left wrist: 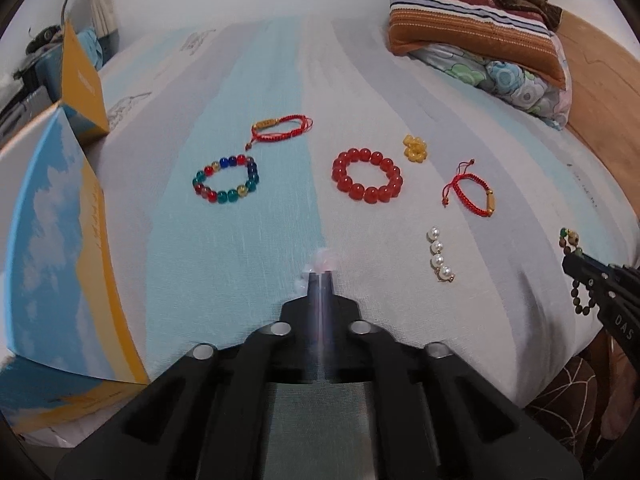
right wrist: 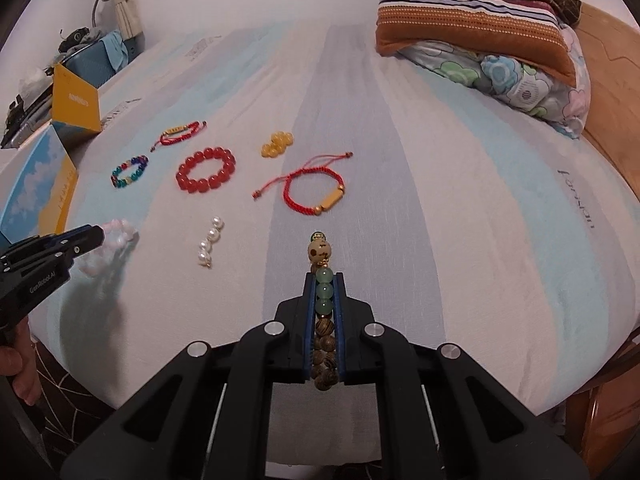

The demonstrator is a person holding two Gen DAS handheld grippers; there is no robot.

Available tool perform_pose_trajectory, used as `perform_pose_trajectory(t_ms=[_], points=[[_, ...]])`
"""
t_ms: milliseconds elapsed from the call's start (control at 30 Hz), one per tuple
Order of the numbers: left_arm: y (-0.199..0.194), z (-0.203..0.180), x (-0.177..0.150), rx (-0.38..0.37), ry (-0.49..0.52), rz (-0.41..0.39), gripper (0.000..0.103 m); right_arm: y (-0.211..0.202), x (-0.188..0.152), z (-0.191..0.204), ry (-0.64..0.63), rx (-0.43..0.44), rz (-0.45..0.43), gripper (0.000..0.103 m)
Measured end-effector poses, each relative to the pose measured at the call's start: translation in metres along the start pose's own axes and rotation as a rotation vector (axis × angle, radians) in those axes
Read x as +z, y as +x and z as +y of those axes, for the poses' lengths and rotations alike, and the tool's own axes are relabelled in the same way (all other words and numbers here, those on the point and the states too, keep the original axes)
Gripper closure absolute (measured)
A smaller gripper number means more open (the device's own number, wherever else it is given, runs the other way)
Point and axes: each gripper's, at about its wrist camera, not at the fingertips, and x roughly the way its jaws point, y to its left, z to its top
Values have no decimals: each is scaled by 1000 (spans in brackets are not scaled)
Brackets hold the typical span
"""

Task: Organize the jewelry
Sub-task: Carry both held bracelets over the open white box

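My left gripper [left wrist: 320,274] is shut on a pale pink bead bracelet [right wrist: 116,236], held just above the bed near its front left; it also shows in the right wrist view [right wrist: 98,236]. My right gripper [right wrist: 325,280] is shut on a wooden bead bracelet with green beads [right wrist: 324,292], also seen in the left wrist view [left wrist: 572,240]. On the bed lie a red bead bracelet [left wrist: 366,180], a multicolour bead bracelet [left wrist: 226,178], two red cord bracelets [left wrist: 282,128] [left wrist: 474,194], a yellow bead cluster [left wrist: 416,148] and a pearl strand [left wrist: 440,256].
An open box with a sky print and yellow sides [left wrist: 60,248] stands at the left edge of the striped bed [right wrist: 440,160]. Folded blankets and pillows [left wrist: 480,24] are stacked at the back right. A wooden headboard [right wrist: 608,80] runs along the right.
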Motion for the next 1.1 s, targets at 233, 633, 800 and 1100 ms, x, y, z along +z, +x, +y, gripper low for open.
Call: perform_pose_trajectory(t_ms=[233, 633, 800, 1100], points=[[-5, 5, 9, -8, -14, 3, 103, -10, 12, 13, -5, 16, -21, 96], [26, 10, -12, 49, -27, 26, 77, 0, 0, 27, -33, 38, -11, 96], [42, 14, -17, 60, -34, 44, 69, 10, -4, 26, -28, 53, 9, 96], [48, 13, -19, 45, -37, 51, 85, 16, -5, 21, -7, 64, 20, 96]])
